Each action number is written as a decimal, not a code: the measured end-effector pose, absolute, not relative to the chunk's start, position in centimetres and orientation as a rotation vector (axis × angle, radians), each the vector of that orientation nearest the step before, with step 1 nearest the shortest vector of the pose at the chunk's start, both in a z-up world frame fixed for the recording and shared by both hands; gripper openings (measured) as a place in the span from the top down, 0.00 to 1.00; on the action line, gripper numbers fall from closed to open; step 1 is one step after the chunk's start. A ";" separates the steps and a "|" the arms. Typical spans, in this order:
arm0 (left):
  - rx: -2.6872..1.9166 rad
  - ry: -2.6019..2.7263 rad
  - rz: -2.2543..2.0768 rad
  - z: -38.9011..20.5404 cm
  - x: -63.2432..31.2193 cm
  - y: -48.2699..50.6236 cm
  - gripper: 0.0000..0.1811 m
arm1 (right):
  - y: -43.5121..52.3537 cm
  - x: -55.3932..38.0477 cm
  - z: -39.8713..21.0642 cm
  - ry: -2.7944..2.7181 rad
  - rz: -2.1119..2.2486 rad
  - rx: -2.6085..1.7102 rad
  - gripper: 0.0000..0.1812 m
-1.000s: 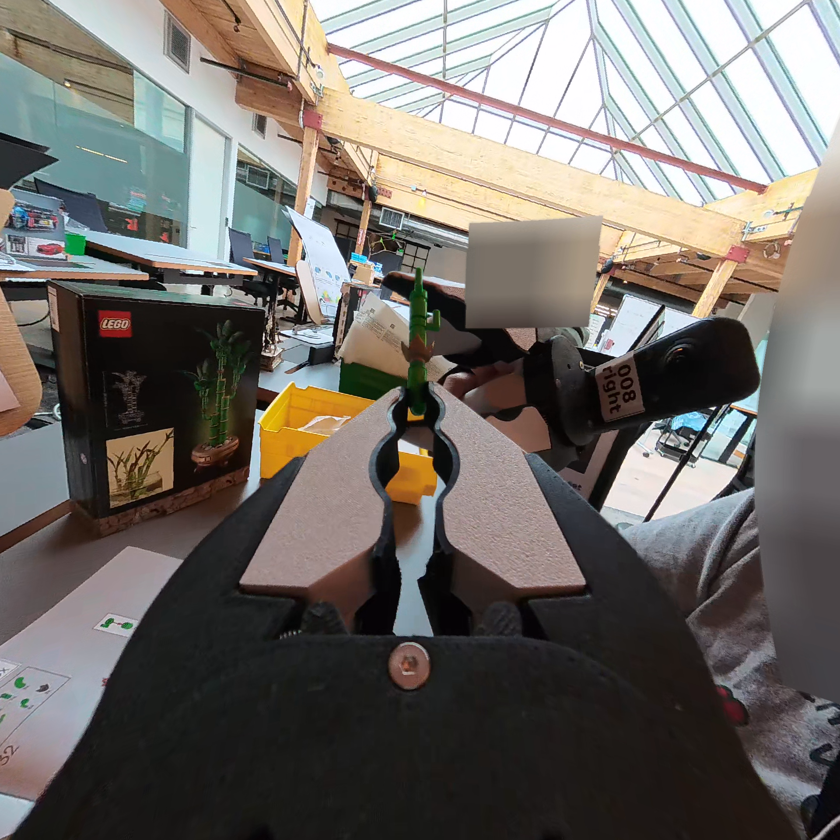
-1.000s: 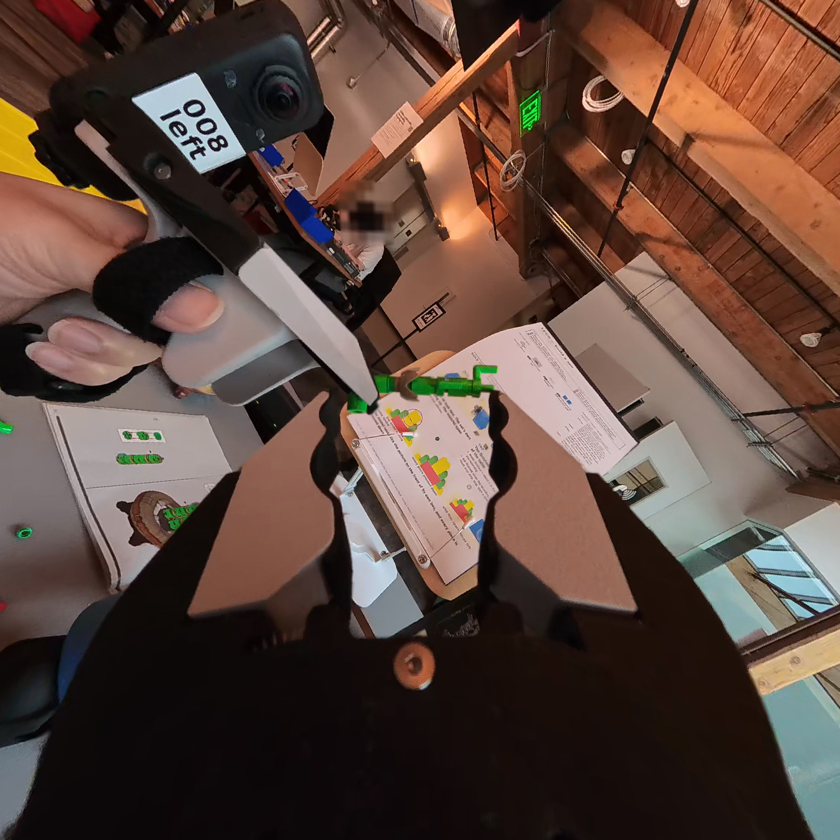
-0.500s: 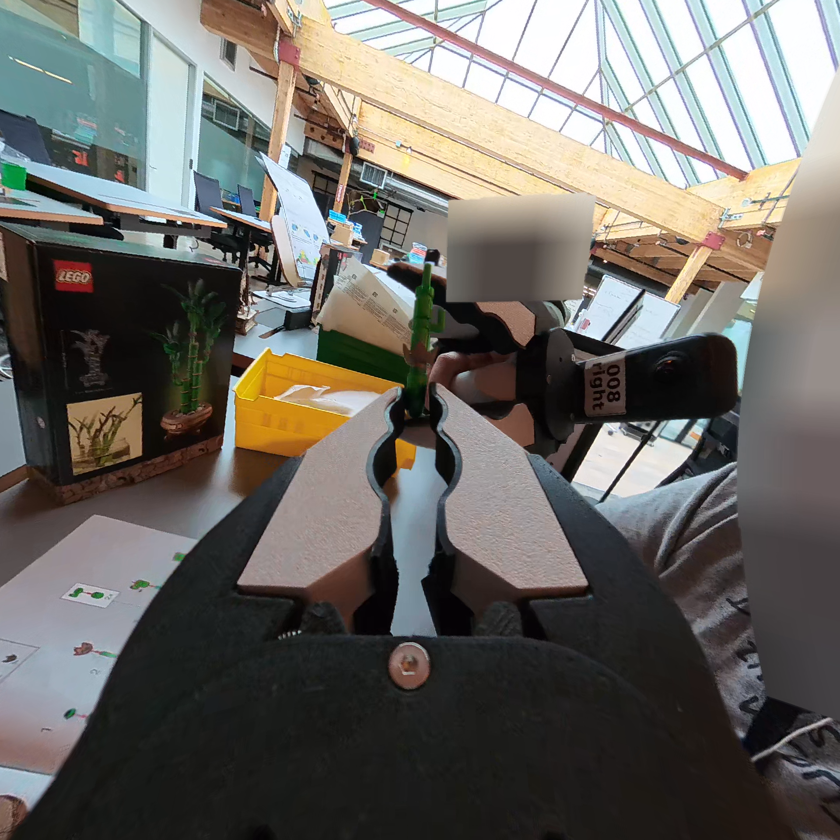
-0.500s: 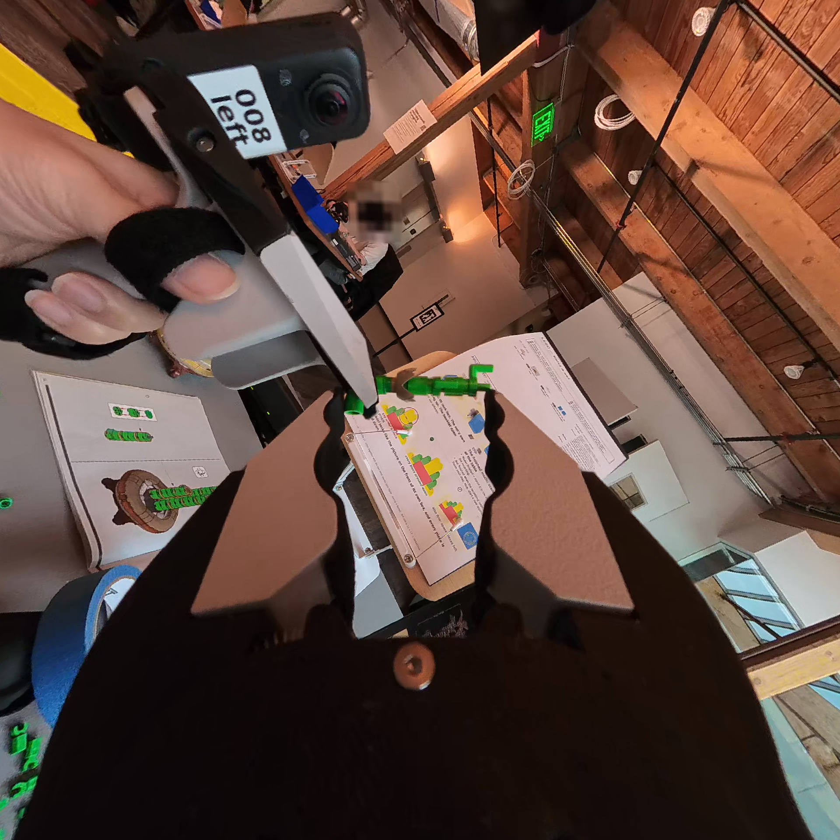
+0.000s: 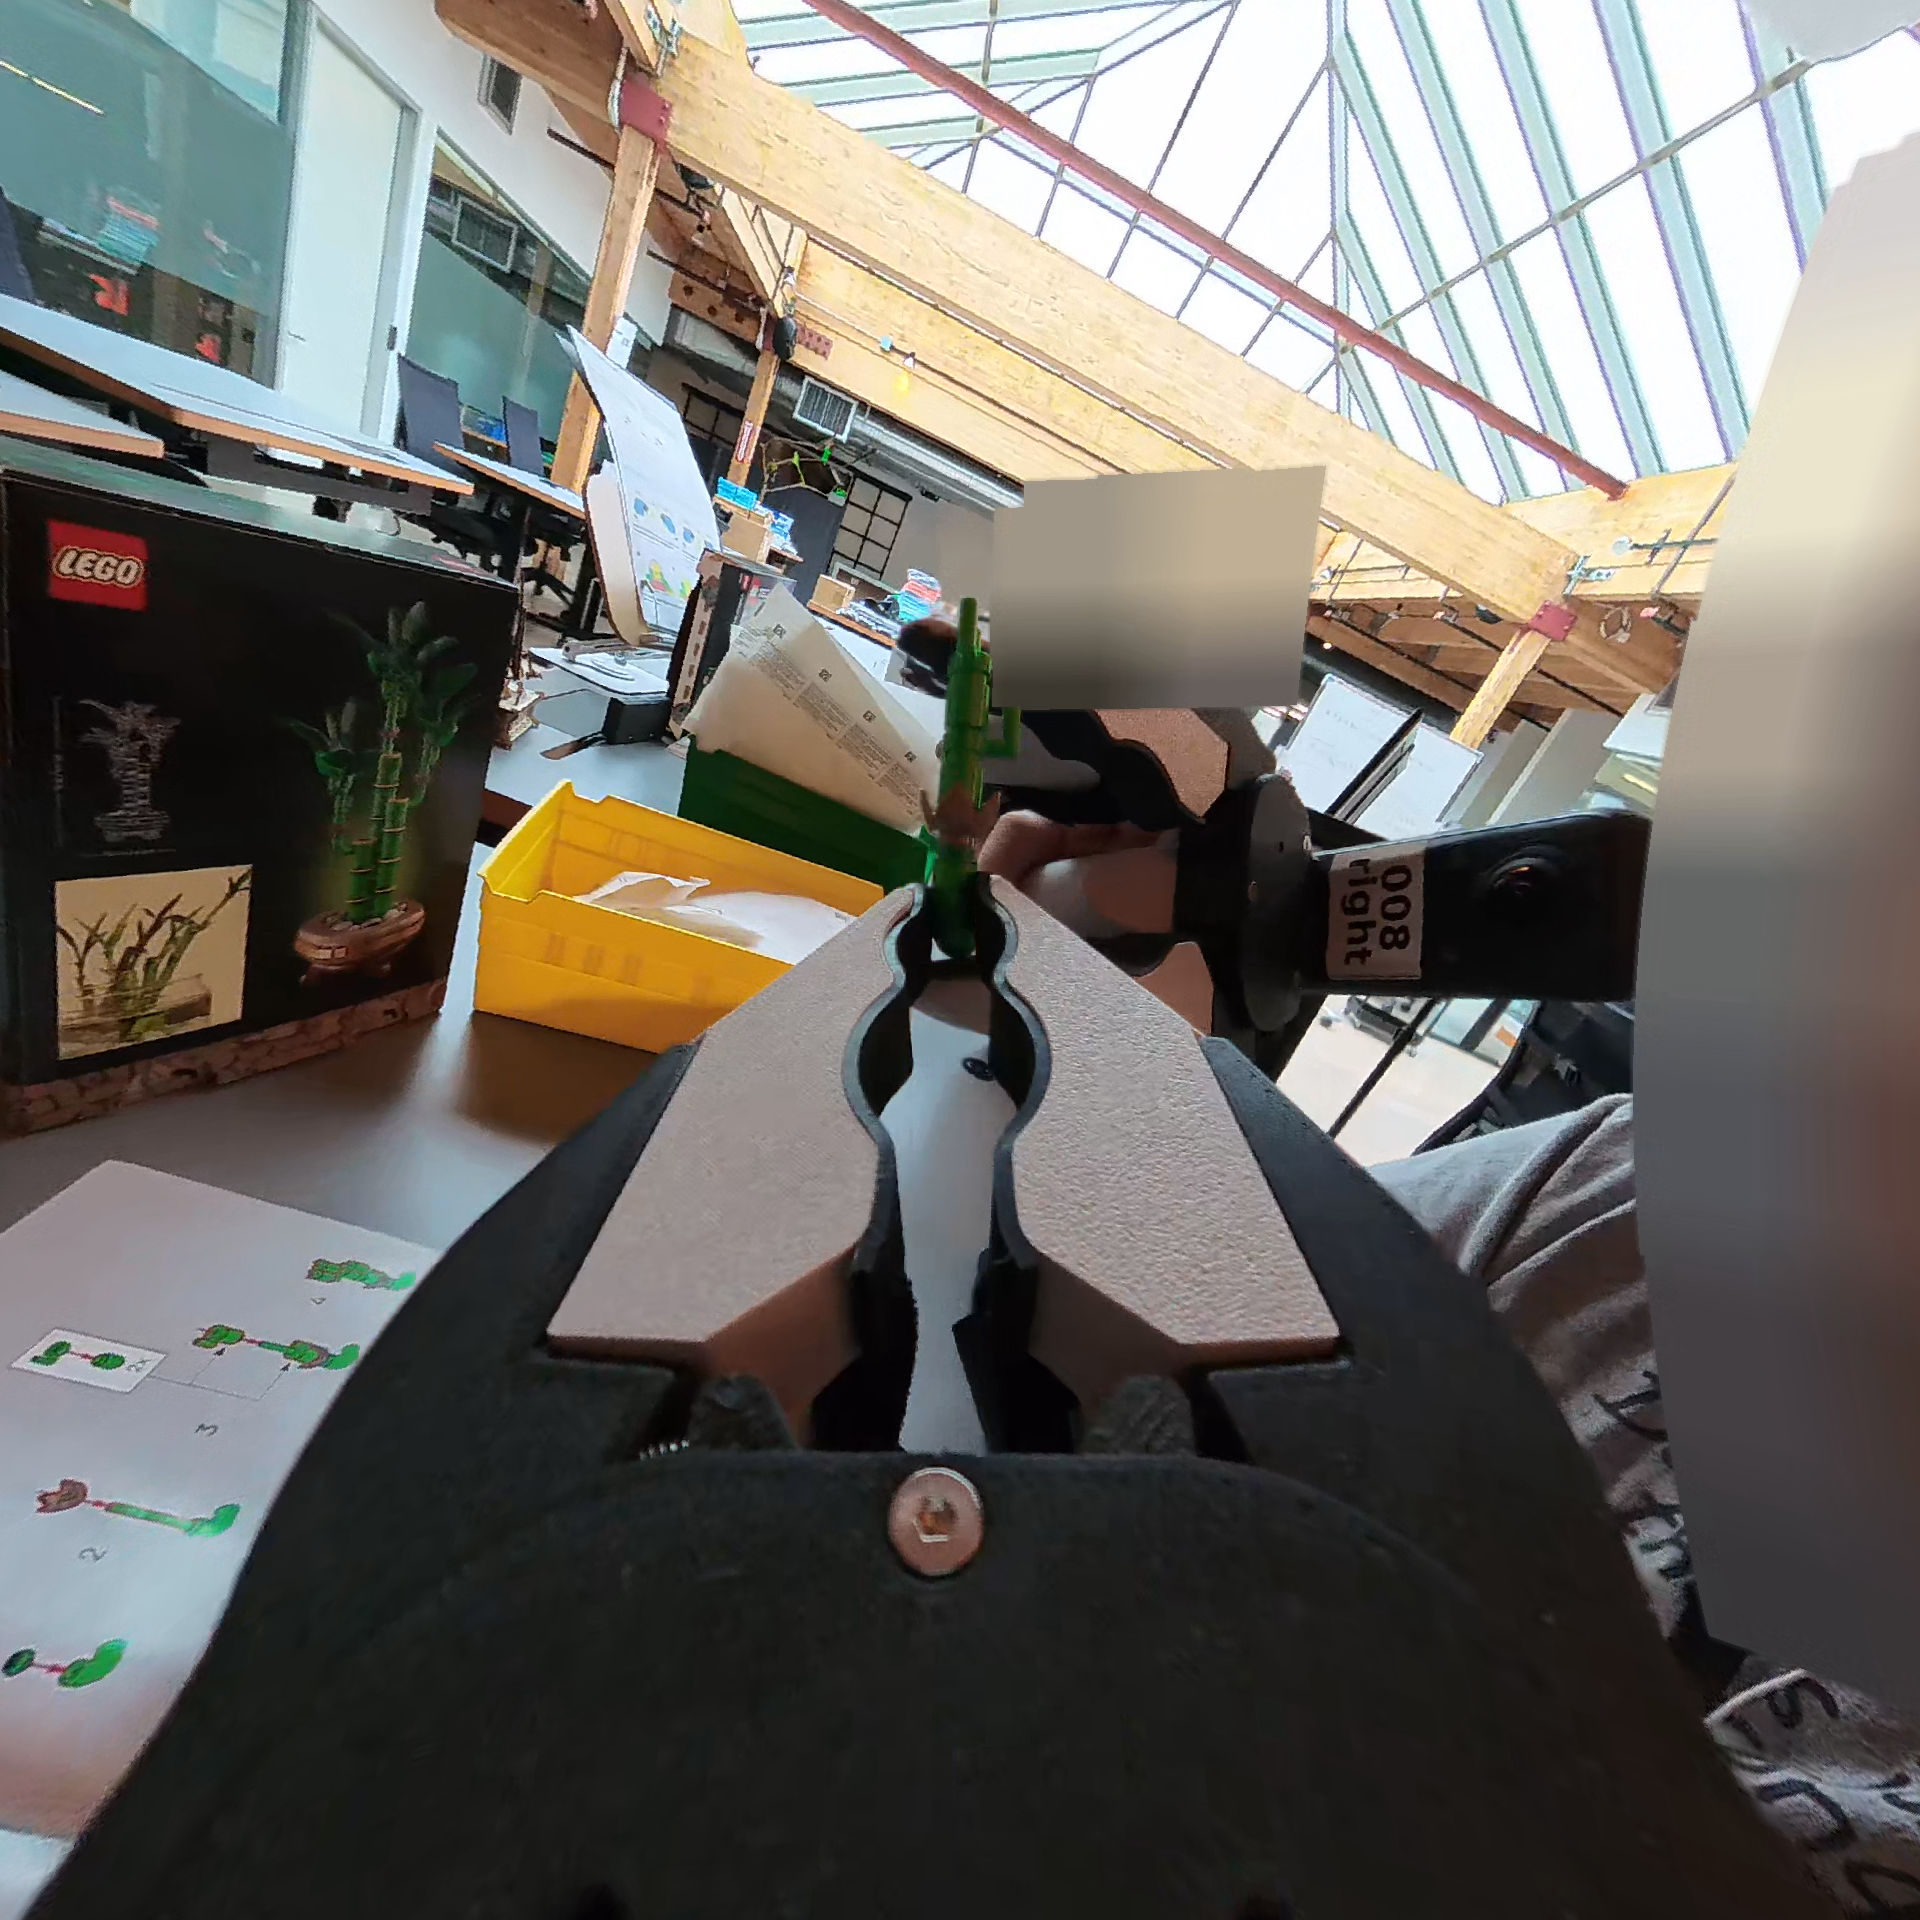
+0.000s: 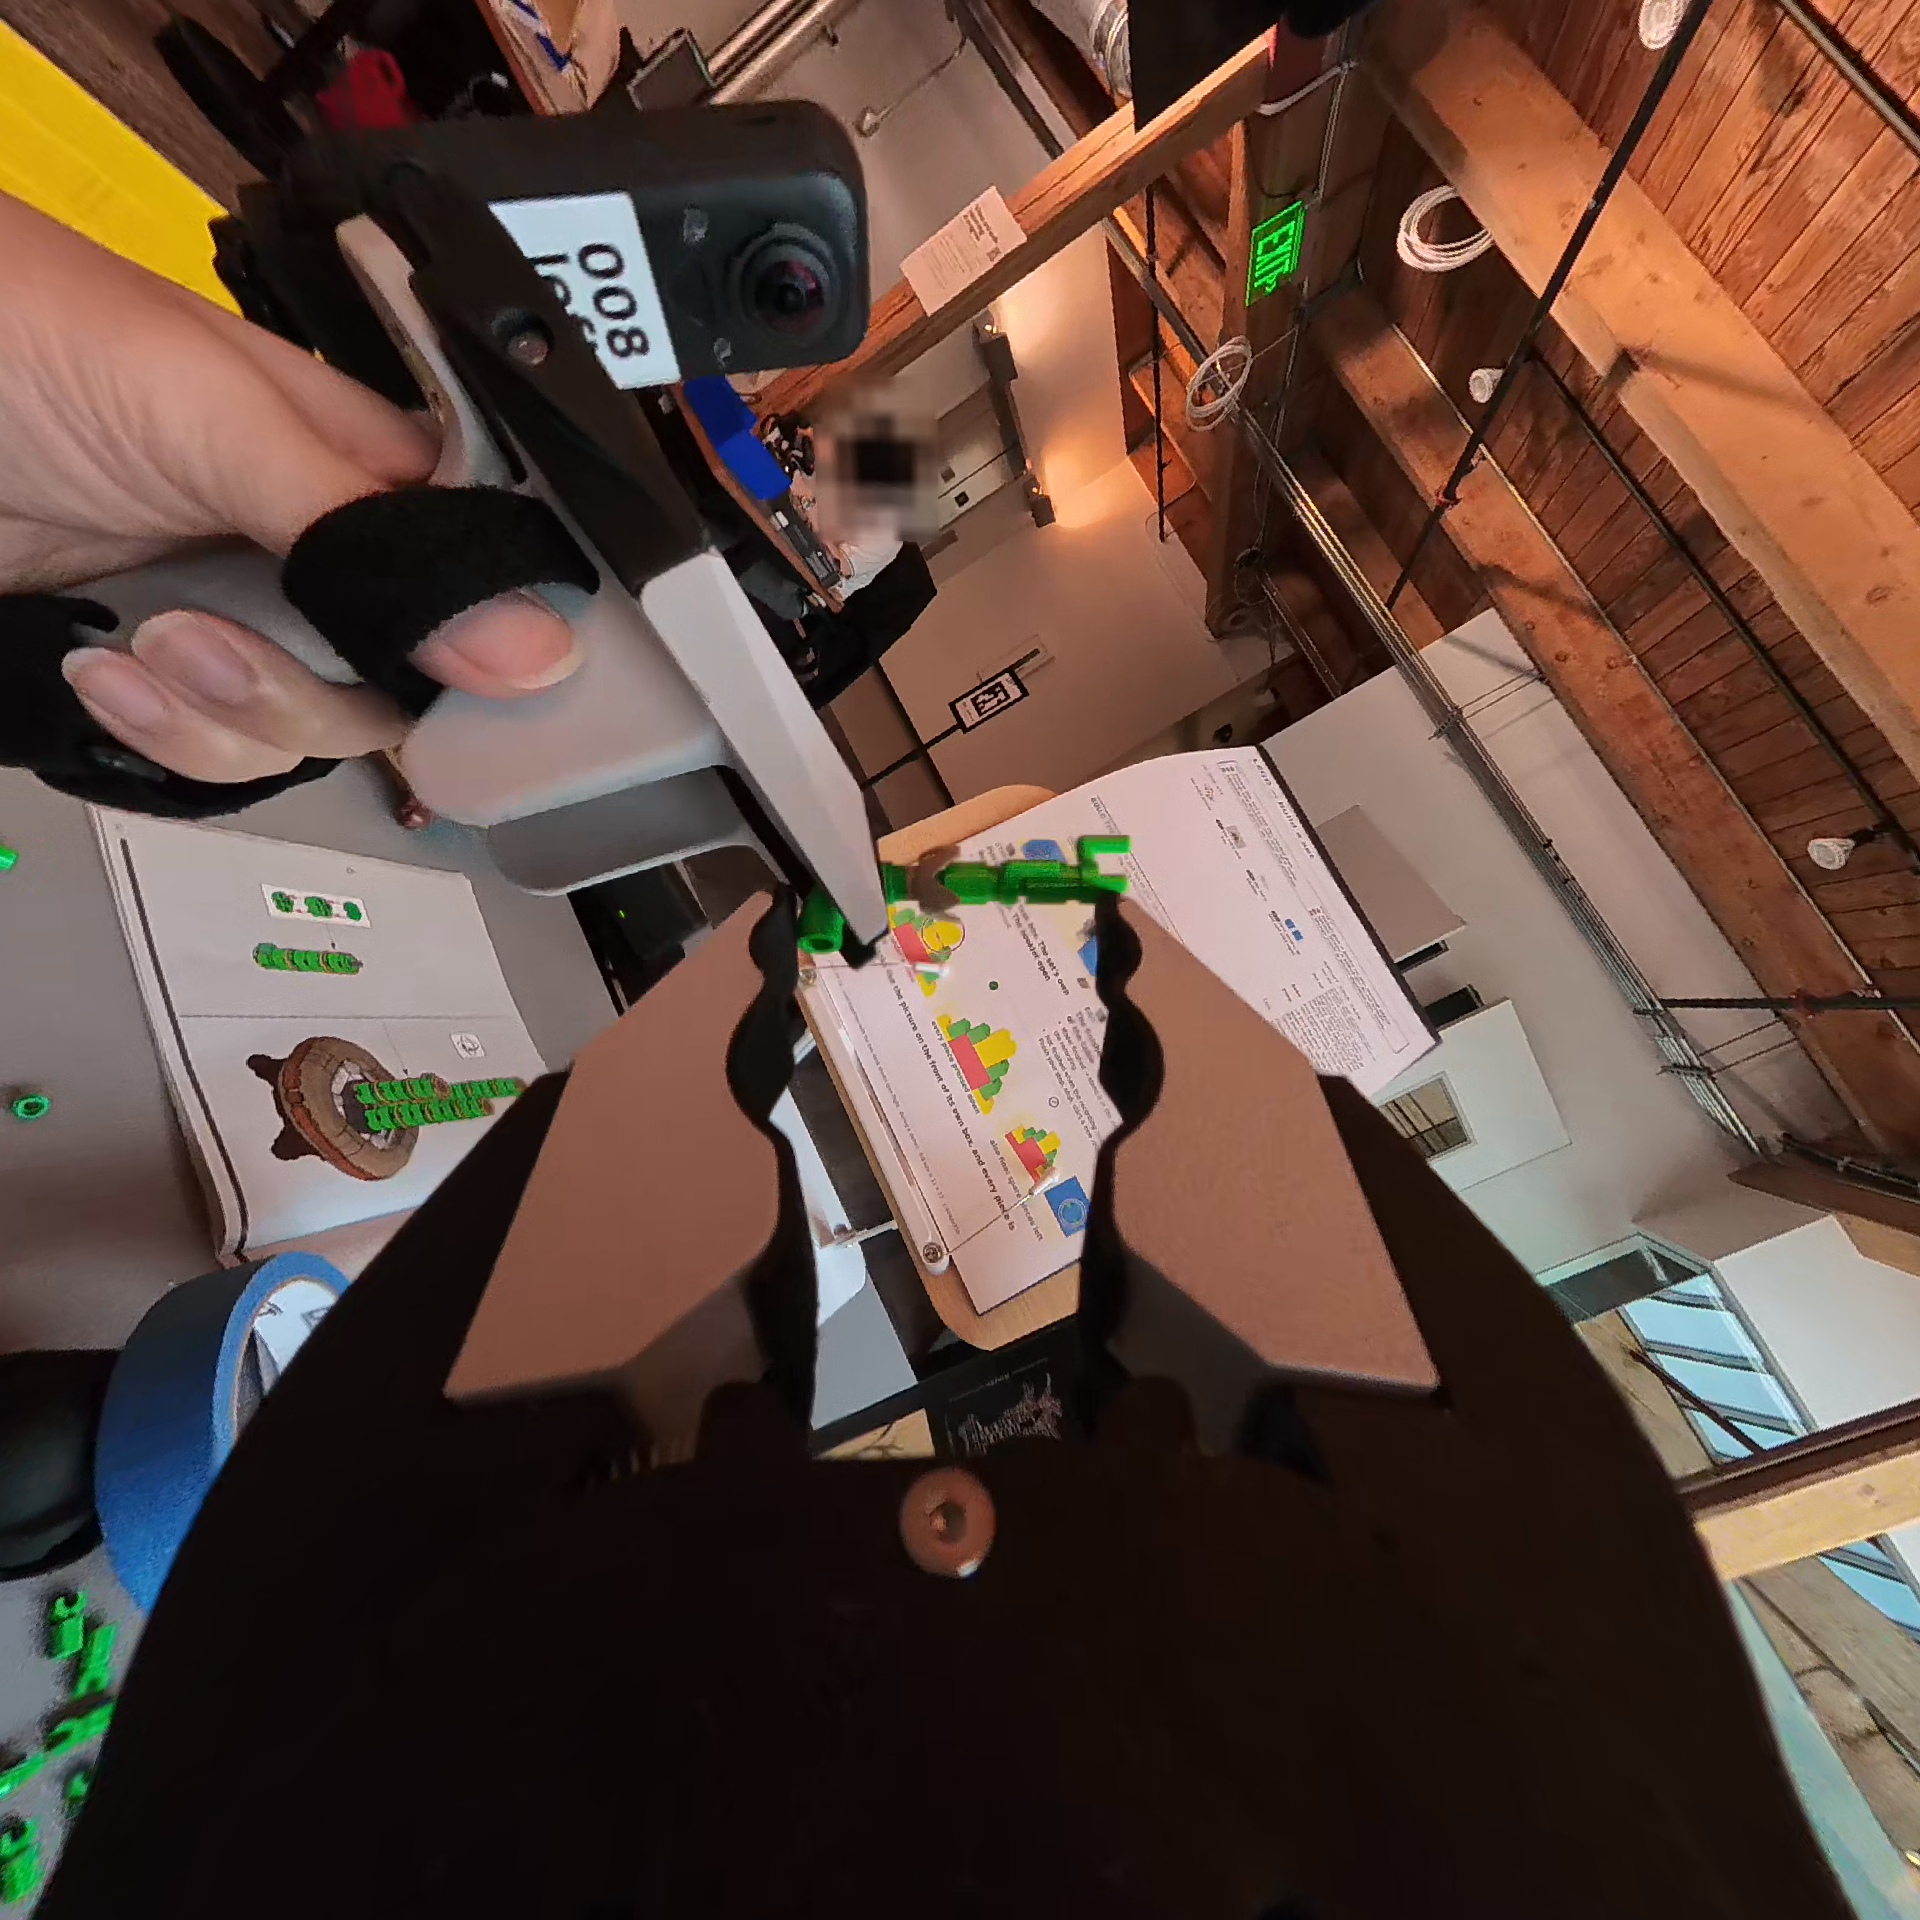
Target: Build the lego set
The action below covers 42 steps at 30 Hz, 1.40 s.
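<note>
Green is the colour of the little lego stalk (image 5: 964,790), and the left gripper (image 5: 952,914) pinches its bottom end tight between its tips. The stalk stands straight up, lifted above the table (image 5: 416,1112). The right gripper (image 6: 940,914) has its two tips spread apart with the stalk (image 6: 997,878) lying across the gap, and I cannot tell if they touch it. A black set box (image 5: 229,769) stands on the table beside a yellow bin (image 5: 623,966). An open instruction booklet (image 5: 177,1371) lies flat nearby. Loose green pieces (image 6: 62,1683) sit near a blue tape roll (image 6: 177,1392).
</note>
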<state>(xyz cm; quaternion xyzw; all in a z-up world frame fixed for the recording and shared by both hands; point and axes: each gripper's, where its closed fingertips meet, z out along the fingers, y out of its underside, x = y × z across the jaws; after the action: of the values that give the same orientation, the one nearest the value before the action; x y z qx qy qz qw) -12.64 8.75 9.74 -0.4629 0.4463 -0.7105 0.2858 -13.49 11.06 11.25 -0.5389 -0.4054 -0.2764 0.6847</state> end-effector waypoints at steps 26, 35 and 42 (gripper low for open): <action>-1.264 1.166 -1.763 11.3 -15.9 11.5 0.90 | 11.9 -14.9 9.2 -1.016 -0.623 -1.203 0.71; -1.311 1.182 -1.774 10.5 -15.3 11.3 0.97 | 12.2 -16.7 7.9 -1.080 -0.602 -1.182 0.70; -1.290 1.211 -1.725 10.4 -15.3 11.1 1.00 | 12.3 -16.7 7.7 -1.084 -0.601 -1.176 0.70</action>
<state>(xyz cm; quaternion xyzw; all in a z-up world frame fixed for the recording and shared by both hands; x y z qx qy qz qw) -15.33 11.14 10.44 -0.4930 0.4627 -0.6592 0.3290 -16.65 12.28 7.73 -0.5191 -0.4785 -0.2654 0.6566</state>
